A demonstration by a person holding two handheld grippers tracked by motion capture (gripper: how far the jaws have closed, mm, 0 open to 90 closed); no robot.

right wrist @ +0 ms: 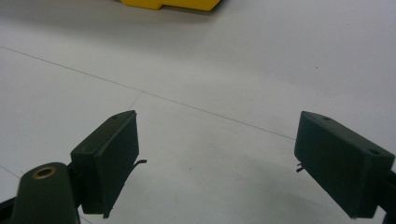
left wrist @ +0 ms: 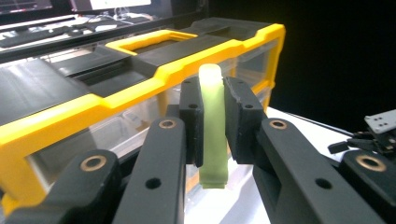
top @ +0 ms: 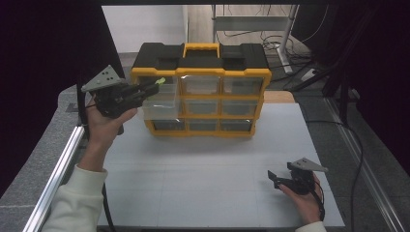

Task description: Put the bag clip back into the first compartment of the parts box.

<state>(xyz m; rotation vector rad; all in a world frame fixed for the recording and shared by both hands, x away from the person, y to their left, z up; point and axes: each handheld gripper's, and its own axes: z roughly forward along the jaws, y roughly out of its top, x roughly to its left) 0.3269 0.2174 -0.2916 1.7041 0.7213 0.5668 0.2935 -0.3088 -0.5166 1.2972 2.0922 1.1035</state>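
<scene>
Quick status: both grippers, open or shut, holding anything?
Left gripper: shut on a pale green strip, up by the yellow organizer.
Right gripper: open, nothing between the jaws, low over the table.

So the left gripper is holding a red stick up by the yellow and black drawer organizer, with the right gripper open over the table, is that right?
Not quite: the stick is pale green, not red, as the left gripper view shows. The left gripper does hold it by the yellow and black drawer organizer, and the right gripper is open over the table.
</scene>
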